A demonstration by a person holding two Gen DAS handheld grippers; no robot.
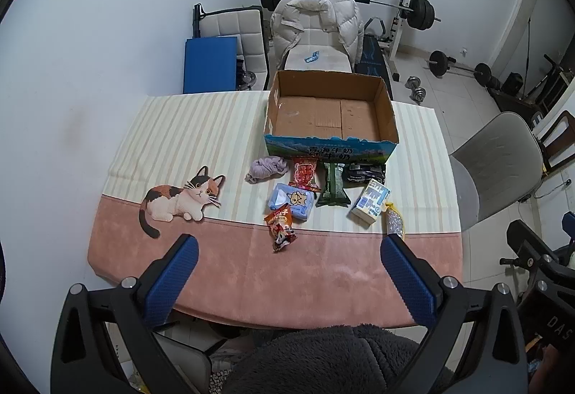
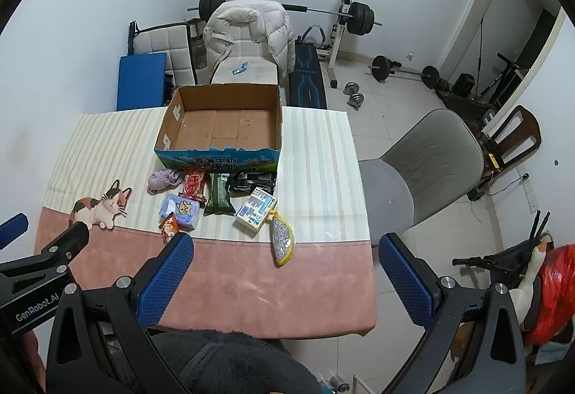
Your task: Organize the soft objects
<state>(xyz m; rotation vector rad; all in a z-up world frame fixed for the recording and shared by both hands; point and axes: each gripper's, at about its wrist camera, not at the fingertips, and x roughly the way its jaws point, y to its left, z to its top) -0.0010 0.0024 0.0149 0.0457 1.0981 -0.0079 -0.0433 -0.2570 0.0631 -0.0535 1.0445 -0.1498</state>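
An empty cardboard box [image 1: 386,113] [image 2: 276,120] stands at the table's far side. In front of it lie a lilac cloth bundle [image 1: 267,167] [image 2: 163,179], a red snack bag [image 1: 304,174] [image 2: 194,186], a green pouch [image 1: 334,185] [image 2: 217,194], a black packet [image 1: 364,173] [image 2: 251,182], a blue tissue pack [image 1: 293,201] [image 2: 181,210], an orange snack bag [image 1: 281,227] [image 2: 169,225], a white-blue carton [image 1: 370,201] [image 2: 256,209] and a glittery yellow pouch [image 1: 394,219] [image 2: 282,239]. My left gripper [image 1: 289,270] and right gripper [image 2: 285,271] are open and empty above the near edge.
The table [image 1: 233,268] [image 2: 305,286] has a striped and pink cloth with a cat picture [image 1: 179,201] [image 2: 99,209]. A grey chair [image 1: 496,164] [image 2: 424,164] stands at the right. A chair with a white jacket [image 1: 316,23] [image 2: 248,31] and gym weights stand behind.
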